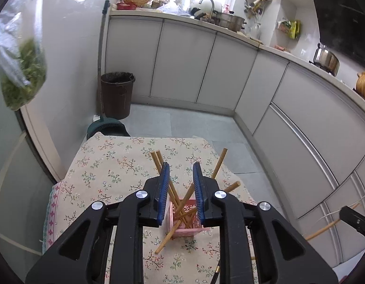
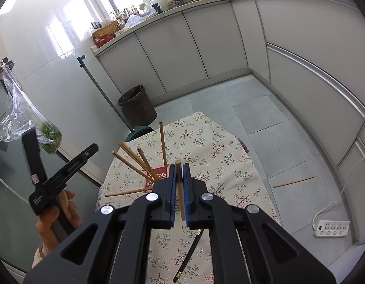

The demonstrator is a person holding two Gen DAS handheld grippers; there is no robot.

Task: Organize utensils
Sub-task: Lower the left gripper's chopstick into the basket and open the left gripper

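Note:
My left gripper (image 1: pixel 181 168) hovers open just above a pink slotted holder (image 1: pixel 190 222) on the flowered tablecloth (image 1: pixel 106 165). Several wooden chopsticks (image 1: pixel 183 201) lean crosswise in the holder and rise through the gap between the blue pads without being pinched. One stick (image 1: pixel 164 241) pokes out low on the holder's side. My right gripper (image 2: pixel 179 166) is shut on a single wooden chopstick (image 2: pixel 180 189), held back from the holder (image 2: pixel 158 174). In the right wrist view a hand (image 2: pixel 61 213) holds the left gripper (image 2: pixel 91 150) at the left. The right gripper (image 1: pixel 345 213) shows at the left wrist view's edge.
A black chopstick (image 2: pixel 189 255) lies on the cloth near me. One wooden chopstick (image 2: pixel 295 181) is on the floor tiles to the right, near a power strip (image 2: pixel 331 228). A brown bin (image 1: pixel 117 94) and a bag of greens (image 1: pixel 21 78) are at the left. Cabinets curve around behind.

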